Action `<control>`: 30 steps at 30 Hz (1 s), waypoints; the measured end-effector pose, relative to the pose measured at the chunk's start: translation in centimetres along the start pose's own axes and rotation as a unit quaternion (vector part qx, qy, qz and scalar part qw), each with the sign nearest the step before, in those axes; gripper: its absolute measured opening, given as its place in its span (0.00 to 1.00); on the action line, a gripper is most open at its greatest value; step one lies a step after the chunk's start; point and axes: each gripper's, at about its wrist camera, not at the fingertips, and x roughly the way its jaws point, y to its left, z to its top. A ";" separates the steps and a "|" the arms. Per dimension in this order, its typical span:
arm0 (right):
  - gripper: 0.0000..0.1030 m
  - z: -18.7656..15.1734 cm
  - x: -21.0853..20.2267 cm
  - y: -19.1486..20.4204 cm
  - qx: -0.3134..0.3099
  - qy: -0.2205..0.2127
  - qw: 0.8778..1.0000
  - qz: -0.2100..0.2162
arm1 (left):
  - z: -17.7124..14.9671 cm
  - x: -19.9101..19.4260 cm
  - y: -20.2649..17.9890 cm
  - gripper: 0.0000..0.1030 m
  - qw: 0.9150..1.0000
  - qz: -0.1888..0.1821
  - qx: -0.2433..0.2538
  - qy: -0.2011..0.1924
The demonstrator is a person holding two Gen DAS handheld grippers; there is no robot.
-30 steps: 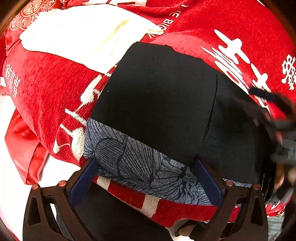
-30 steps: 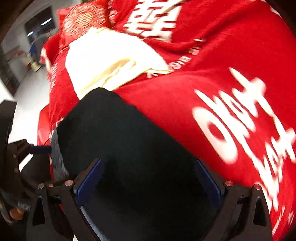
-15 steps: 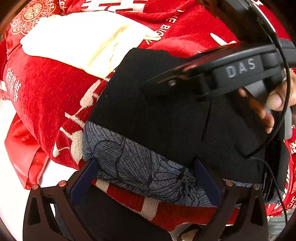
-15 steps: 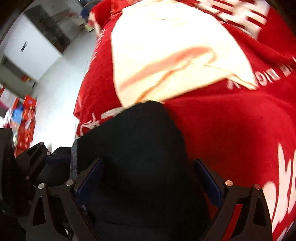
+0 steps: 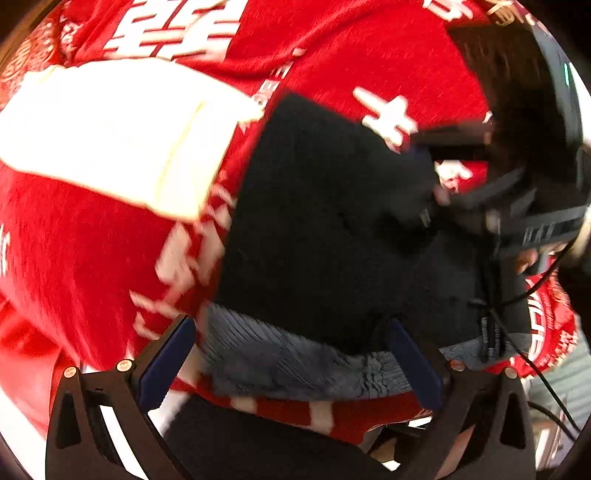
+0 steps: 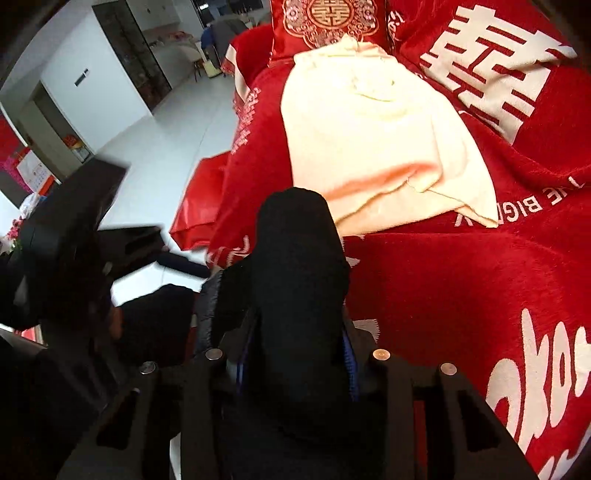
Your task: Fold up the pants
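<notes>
Pants (image 6: 295, 266), black, frame centre, on red bedspread (image 6: 461, 295) lettered "THE BIG"; right tongs (image 6: 295, 363) clamped narrowly on their fold; left tongs (image 5: 291, 354) spread wide at grey patterned hem.

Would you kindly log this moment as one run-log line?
right gripper: shut on black pants | left gripper: open | cream cloth: on red blanket

black folded pants (image 5: 332, 236) on red chenille blanket (image 5: 92, 240) | cream cloth (image 6: 369, 140) behind pants, on blanket | red embroidered pillow (image 6: 328, 22) behind cloth | right gripper (image 6: 295, 354) at pants' near edge
</notes>
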 end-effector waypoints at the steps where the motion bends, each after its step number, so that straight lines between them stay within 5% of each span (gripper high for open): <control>1: 0.39 -0.1 -0.2 0.1 -0.002 -0.003 1.000 0.001 | 0.6 -0.5 0.9 1.00 1.000 -0.020 0.008 -0.009; 5: 0.39 -0.2 -1.1 0.4 -0.007 -0.012 1.000 0.002 | 2.6 -0.1 2.9 1.00 0.993 -0.115 0.035 0.008; 11: 0.39 -0.2 -2.1 0.4 -0.008 -0.026 1.000 0.013 | 3.6 2.9 0.5 1.00 0.979 -0.151 0.118 0.064; 14: 0.39 -0.2 -2.0 0.0 0.001 -0.028 0.999 0.016 | 2.5 5.6 -0.5 1.00 0.980 -0.124 0.121 0.099; 16: 0.39 -0.3 -1.8 0.1 0.001 -0.026 1.000 0.013 | 2.3 6.3 -1.6 0.89 0.984 -0.101 0.113 0.098; 20: 0.43 -0.4 -1.6 -0.9 0.024 -0.024 0.999 -0.017 | 1.9 4.9 -3.2 0.47 0.985 -0.088 0.117 0.087; 22: 0.53 -0.5 -2.0 -2.1 0.065 -0.031 0.997 -0.025 | 1.8 4.4 -4.4 0.43 0.987 -0.053 0.127 0.088; 25: 0.55 -1.0 -4.1 -2.5 0.106 -0.067 0.991 -0.047 | 1.8 4.4 -5.8 0.42 0.986 -0.012 0.134 0.099; 30: 0.55 -4.7 -6.3 0.9 0.088 -0.053 0.982 -0.157 | 2.4 4.8 -6.7 0.39 0.987 0.009 0.117 0.112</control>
